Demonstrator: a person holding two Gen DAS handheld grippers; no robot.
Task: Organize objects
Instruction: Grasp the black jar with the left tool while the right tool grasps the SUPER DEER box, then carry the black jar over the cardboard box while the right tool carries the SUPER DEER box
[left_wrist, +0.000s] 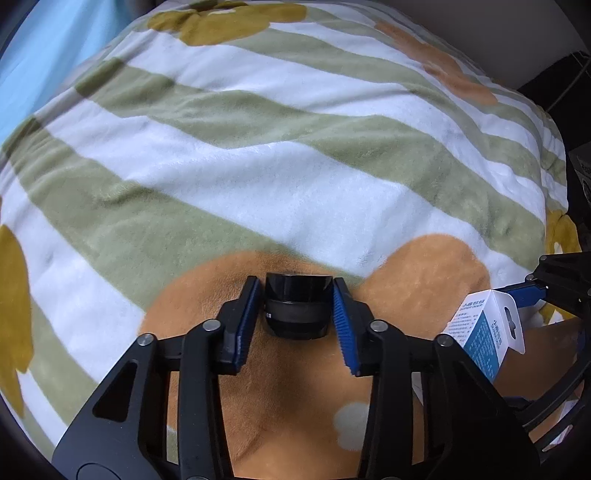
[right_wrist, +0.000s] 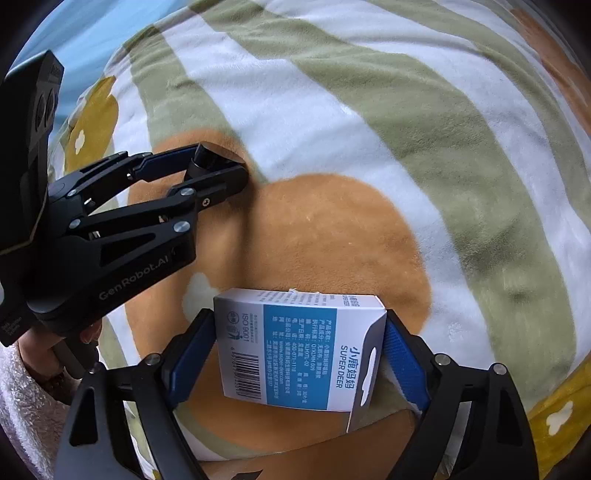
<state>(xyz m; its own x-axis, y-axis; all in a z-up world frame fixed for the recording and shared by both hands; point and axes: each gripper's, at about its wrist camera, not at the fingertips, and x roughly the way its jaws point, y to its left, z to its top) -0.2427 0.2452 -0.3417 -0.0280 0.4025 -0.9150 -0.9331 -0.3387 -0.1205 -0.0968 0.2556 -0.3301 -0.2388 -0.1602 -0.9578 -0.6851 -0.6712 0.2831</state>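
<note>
Both hand-held grippers clamp items: box (right_wrist: 295, 350) lengthwise.

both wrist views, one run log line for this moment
left tongs: shut on black cylindrical lens-like object | right tongs: shut on white-and-blue cardboard box | surface: striped green-white fleece blanket

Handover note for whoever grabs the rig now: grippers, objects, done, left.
Left gripper: shut on the black cylindrical cap, held over the orange patch of the striped blanket.
Right gripper: shut on the blue-and-white box, marked SUPER DEER, above the same patch, to the right of the left one.
Done: both items are picked up.
Left: place both; no container or target spot is visible in either view.
</note>
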